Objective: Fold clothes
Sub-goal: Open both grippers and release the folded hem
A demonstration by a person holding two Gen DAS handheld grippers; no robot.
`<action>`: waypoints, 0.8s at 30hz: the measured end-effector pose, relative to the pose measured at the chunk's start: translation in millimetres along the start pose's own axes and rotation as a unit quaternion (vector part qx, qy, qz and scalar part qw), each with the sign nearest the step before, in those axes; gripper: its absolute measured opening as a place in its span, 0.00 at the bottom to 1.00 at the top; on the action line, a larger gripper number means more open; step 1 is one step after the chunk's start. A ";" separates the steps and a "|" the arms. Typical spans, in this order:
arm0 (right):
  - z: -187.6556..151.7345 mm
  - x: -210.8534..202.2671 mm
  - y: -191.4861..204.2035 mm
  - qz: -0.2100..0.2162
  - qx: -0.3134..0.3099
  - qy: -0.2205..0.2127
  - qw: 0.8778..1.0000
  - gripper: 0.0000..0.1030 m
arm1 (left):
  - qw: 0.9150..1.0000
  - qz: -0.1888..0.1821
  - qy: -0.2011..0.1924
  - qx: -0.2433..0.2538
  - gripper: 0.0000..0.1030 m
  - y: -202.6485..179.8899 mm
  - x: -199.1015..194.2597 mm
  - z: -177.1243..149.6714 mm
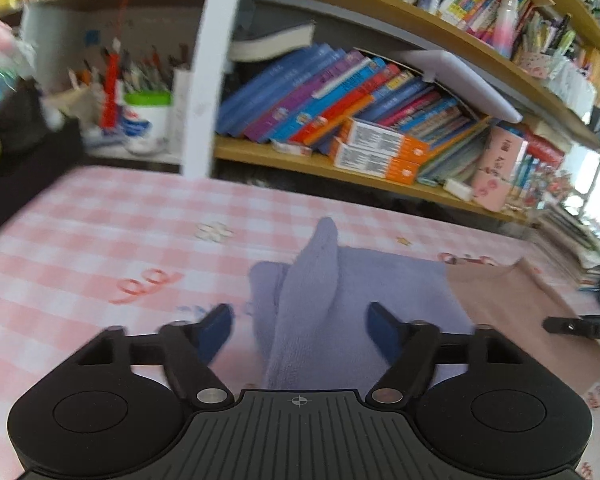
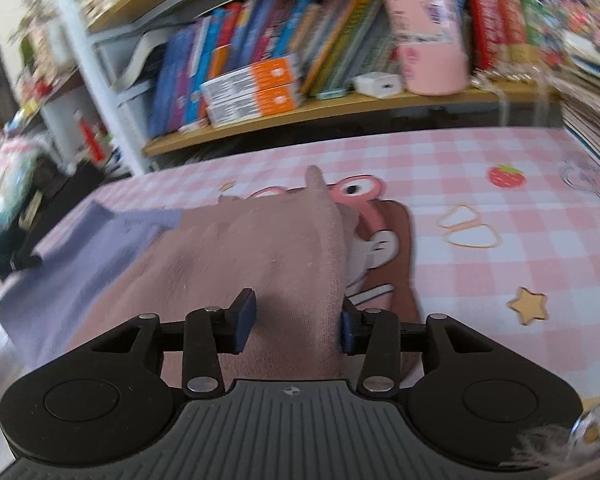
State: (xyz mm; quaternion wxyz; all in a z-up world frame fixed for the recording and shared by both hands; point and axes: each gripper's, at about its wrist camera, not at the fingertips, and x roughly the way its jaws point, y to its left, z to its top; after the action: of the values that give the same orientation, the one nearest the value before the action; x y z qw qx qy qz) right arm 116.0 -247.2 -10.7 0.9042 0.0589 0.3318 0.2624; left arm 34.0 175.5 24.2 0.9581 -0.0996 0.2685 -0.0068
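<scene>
One two-tone towel (image 2: 236, 256) (blurred), seemingly flat

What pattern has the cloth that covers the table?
The tablecloth has pink-and-white checks with cartoon prints; the right wrist view shows it best.

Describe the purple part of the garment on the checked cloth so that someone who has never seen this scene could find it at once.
Start at the pink checked tablecloth in front of the bookshelf. On it lies a two-colour garment: the purple part rises in a peaked fold between the left gripper's open fingers. Its dusty-pink part adjoins it.
</scene>
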 end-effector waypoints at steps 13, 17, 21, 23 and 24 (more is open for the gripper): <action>-16.4 5.2 61.9 0.035 -0.102 0.000 0.994 0.46 | 0.995 0.088 -0.025 0.035 0.97 -8.9 -24.2 -6.7; -13.4 6.1 53.6 0.033 -0.085 0.000 0.996 0.58 | 0.992 0.113 -0.014 0.057 0.97 -18.2 -18.2 -16.5; -10.5 -0.3 47.6 0.025 -0.074 -0.016 0.997 0.59 | 0.986 0.130 0.008 0.102 0.97 -31.4 -20.2 -34.4; -8.4 -5.2 44.2 0.019 -0.069 -0.029 0.997 0.58 | 0.980 0.137 0.007 0.143 0.98 -38.7 -23.8 -40.1; -7.6 -7.3 42.2 0.016 -0.065 -0.035 0.997 0.58 | 0.977 0.140 0.006 0.160 0.99 -41.8 -25.4 -42.2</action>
State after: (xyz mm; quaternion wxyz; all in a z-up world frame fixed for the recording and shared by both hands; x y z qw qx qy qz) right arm 88.2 -215.4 -0.5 0.9128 0.0142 0.2812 0.2958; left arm -7.7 128.3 10.1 0.9512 0.0941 0.2814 0.0842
